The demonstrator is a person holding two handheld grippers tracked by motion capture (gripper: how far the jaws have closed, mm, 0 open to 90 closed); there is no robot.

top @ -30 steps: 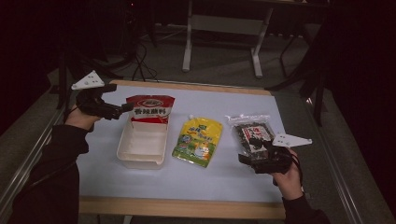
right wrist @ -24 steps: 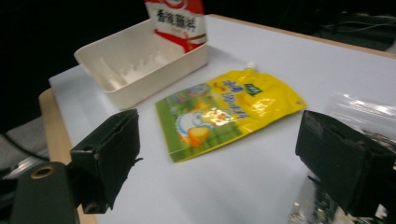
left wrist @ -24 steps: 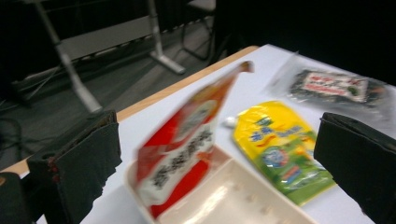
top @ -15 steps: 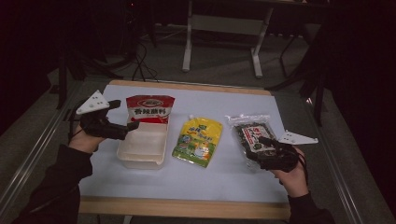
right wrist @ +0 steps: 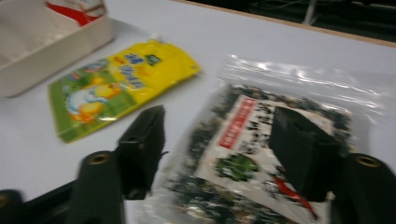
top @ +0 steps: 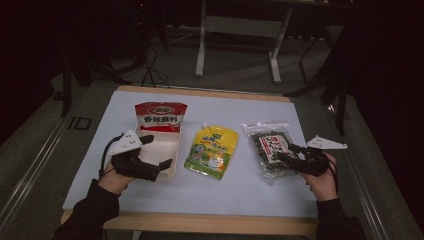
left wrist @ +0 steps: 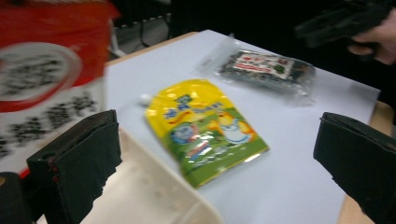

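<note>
Seaweed packet (top: 269,147): clear plastic bag with dark contents and a white-and-red label, lying flat on the tabletop (top: 240,187) at its right side. Cream tray (top: 167,150): open-topped, upright, at the left side.

Glossy clear plastic is wrapping the seaweed bag (right wrist: 261,154); the yellow pouch (left wrist: 204,126) is shining; the table (top: 240,190) is looking matt.

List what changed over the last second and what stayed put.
The left gripper moved down the picture from beside the red packet to the near end of the cream plastic tray, jaws wide. The right gripper slid onto the clear dark-seaweed bag, its jaws closing, not yet clamped. The yellow spouted pouch, packet and tray stayed.
</note>
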